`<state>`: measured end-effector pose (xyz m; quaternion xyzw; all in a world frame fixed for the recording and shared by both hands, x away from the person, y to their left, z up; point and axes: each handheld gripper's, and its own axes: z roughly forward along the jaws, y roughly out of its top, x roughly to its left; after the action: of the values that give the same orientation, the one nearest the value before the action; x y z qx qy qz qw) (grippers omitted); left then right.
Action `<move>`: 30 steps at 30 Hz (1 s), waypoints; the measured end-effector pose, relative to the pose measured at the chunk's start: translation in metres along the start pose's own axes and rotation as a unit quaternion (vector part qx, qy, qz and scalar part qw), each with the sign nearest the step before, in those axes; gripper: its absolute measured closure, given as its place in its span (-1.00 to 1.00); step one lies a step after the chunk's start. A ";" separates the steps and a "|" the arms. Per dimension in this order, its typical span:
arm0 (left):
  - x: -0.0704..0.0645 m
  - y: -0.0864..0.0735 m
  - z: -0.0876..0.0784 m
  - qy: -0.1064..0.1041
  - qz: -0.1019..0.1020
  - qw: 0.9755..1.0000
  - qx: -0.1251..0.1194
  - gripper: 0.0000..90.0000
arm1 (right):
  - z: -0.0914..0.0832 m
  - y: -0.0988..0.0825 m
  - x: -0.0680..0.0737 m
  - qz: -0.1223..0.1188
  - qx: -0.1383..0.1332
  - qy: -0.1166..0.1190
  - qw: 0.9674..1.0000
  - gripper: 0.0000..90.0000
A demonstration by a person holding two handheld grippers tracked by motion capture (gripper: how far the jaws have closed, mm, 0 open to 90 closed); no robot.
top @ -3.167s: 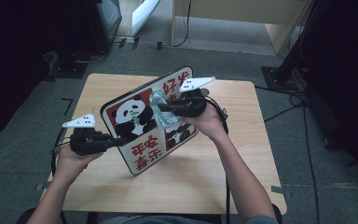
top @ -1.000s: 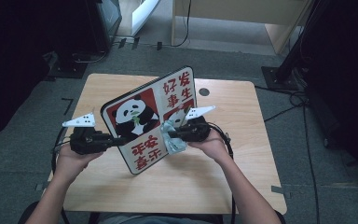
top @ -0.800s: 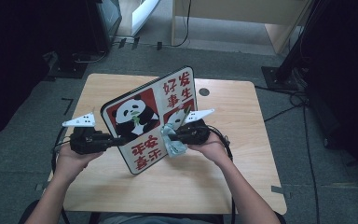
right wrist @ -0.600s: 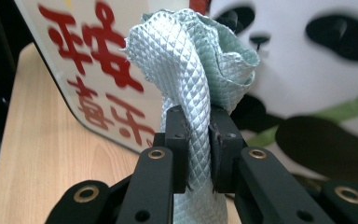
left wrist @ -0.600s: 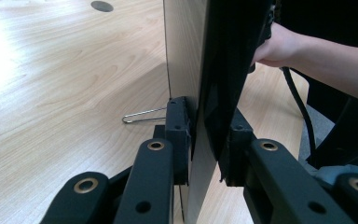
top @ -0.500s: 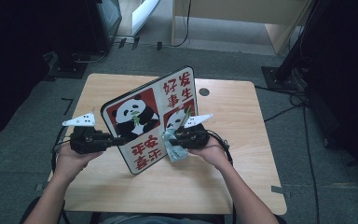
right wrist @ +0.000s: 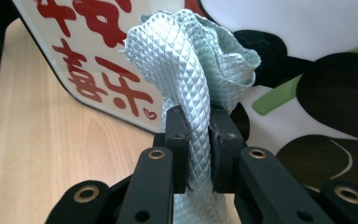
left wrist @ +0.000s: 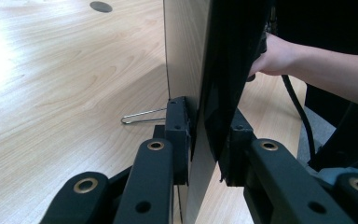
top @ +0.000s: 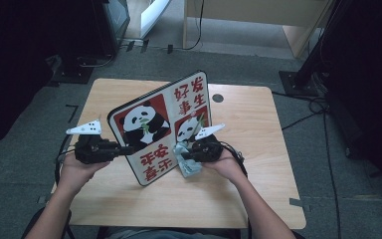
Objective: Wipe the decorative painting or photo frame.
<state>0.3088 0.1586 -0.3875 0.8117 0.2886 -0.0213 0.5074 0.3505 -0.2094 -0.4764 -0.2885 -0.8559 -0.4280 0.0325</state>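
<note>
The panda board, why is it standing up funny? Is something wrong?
The glossy panda picture board stands tilted on its lower edge, not flat, because the left claw pinches its edge. The right claw presses a bunched pale-green cloth against its picture side. Nothing looks spilled or broken.

The panda board (top: 161, 127) stands tilted up on its lower edge near the middle of the table, a flat panel with rounded corners and a dark rim, its face printed with two pandas on red and white panels plus red characters. The pale green cloth (top: 186, 160), a crumpled rag with a diamond weave, is bunched up and pressed against the board's lower right face.
</note>
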 end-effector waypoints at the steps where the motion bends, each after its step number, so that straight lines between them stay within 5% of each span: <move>1: 0.000 0.000 0.000 0.001 0.000 1.000 0.000 0.73 | -0.001 0.001 0.001 0.004 0.001 0.001 1.000 0.80; 17: 0.000 0.000 0.000 0.006 -0.002 1.000 -0.001 0.74 | -0.021 0.035 0.018 -0.015 -0.042 0.003 0.999 0.80; 30: 0.000 0.000 0.000 0.006 -0.005 1.000 -0.003 0.74 | -0.048 0.084 0.033 -0.050 -0.076 -0.013 0.996 0.80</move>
<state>0.3087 0.1588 -0.3879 0.8087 0.2962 -0.0179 0.5080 0.3577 -0.1910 -0.3767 -0.2528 -0.8344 -0.4892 -0.0218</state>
